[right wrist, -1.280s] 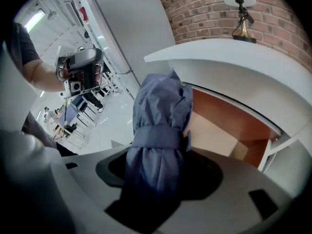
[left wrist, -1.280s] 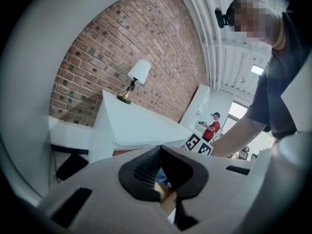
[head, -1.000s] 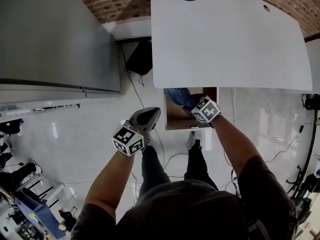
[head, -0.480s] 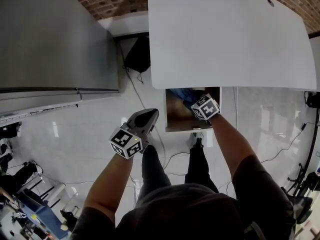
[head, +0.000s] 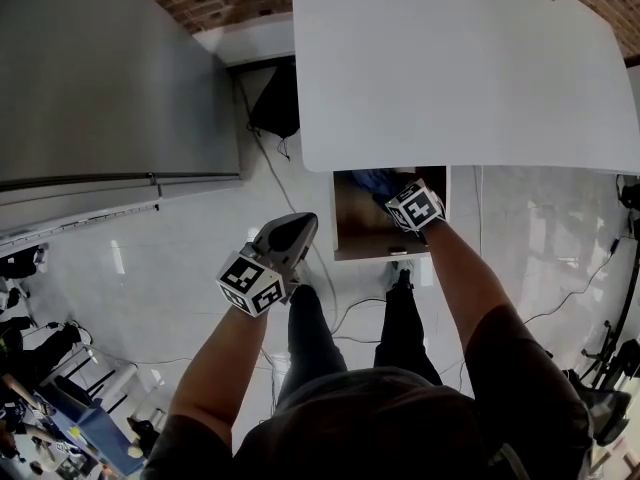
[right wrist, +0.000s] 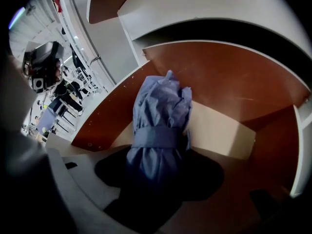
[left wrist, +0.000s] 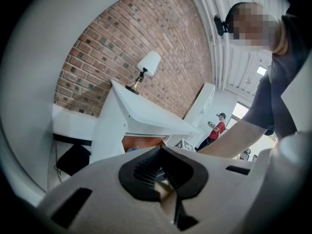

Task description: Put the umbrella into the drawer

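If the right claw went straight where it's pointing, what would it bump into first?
Probably the reddish-brown inside wall of the open wooden drawer. The right claw is shut on the folded blue fabric umbrella, so the umbrella's tip would touch first. Depth is hard to judge.

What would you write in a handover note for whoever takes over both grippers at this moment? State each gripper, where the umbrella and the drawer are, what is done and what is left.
Right gripper: shut on the folded blue umbrella, reaching into the open drawer under the white desk.
Left gripper: shut, empty, held out over the floor, apart from the drawer.
Done: the drawer is open and the umbrella is inside its walls, not yet released.
Left: set the umbrella on the drawer bottom, open the jaws, draw the right gripper out.
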A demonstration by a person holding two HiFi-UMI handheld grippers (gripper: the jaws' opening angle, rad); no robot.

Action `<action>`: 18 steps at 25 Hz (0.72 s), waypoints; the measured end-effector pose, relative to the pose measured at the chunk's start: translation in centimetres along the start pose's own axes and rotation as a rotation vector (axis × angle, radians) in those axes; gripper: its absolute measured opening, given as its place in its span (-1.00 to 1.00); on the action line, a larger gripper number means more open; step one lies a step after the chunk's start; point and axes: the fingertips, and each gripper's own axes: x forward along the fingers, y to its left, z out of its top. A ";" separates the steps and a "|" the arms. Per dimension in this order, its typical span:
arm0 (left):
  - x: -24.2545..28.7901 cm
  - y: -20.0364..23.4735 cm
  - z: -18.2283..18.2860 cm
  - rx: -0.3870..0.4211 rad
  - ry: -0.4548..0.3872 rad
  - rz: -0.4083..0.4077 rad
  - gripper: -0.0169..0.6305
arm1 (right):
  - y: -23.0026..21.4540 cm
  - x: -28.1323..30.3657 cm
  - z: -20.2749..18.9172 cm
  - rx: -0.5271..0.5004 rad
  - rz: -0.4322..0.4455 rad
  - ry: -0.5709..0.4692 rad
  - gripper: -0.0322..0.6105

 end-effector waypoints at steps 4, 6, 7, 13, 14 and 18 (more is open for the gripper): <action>0.2 0.3 -0.3 0.004 0.001 0.007 -0.95 | -0.4 0.3 -0.4 0.016 0.001 -0.003 0.00; 0.4 0.5 -0.5 0.004 0.002 0.009 -0.95 | -0.6 0.4 -0.1 0.053 0.010 -0.025 0.08; 0.4 0.5 -0.6 0.004 0.002 0.009 -0.95 | -0.8 0.4 0.0 0.063 0.010 -0.030 0.11; 0.3 0.2 -0.3 0.004 -0.005 0.012 -0.95 | -1.0 -0.9 0.6 0.039 -0.015 -0.052 0.22; 0.3 0.1 -0.1 0.004 -0.008 0.012 -0.95 | -1.0 -1.4 0.8 0.035 -0.020 -0.059 0.22; -0.1 -0.8 1.1 0.009 -0.018 0.011 -0.95 | -0.4 -3.9 1.2 0.019 -0.022 -0.074 0.22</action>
